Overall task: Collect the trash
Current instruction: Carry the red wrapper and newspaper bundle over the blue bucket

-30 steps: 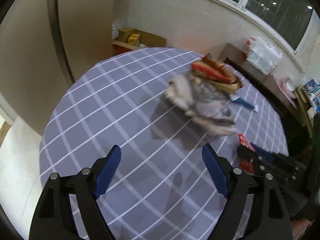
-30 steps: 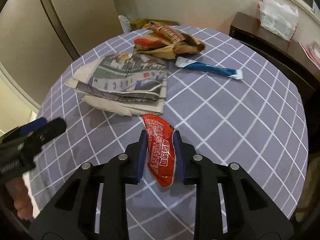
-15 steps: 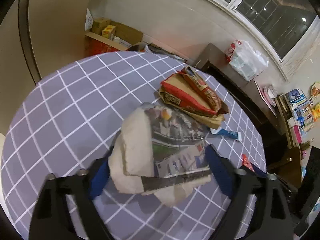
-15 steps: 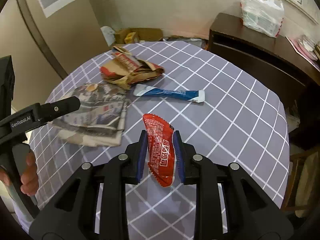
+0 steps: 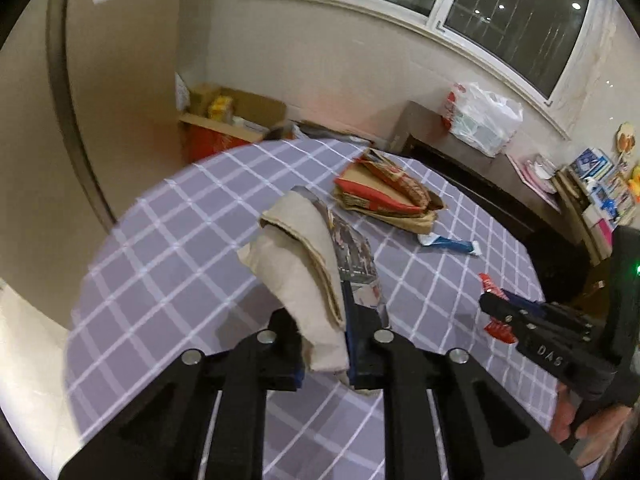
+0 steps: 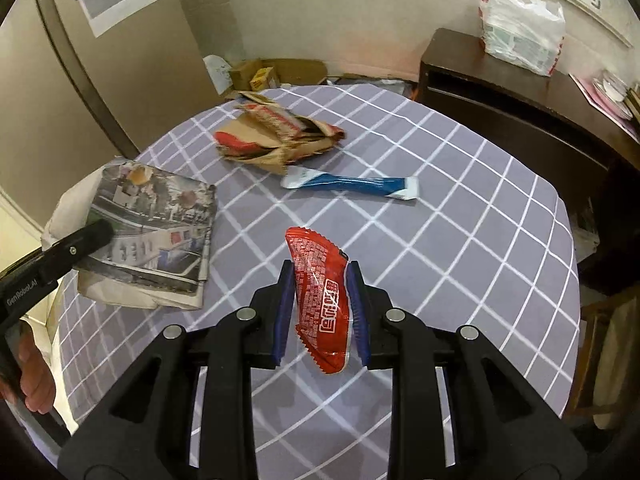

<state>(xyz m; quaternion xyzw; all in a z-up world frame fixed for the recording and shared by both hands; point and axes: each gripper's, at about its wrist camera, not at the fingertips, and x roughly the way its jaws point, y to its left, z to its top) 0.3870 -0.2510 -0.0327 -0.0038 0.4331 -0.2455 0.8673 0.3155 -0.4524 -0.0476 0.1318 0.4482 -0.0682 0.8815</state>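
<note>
With both hands full, my left gripper (image 5: 324,344) clamps the newspaper (image 5: 316,256) edge-on; my right gripper (image 6: 320,312) pinches the wrapper (image 6: 320,292), carton (image 6: 276,136) at eleven o'clock.

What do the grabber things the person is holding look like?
Each hand-held gripper is black plastic with two long fingers, blue pads on the inner faces and round silver bolts at the joints: the left hand-held gripper and the right hand-held gripper match. White lettering marks their sides. No cables or sleeves show.
</note>
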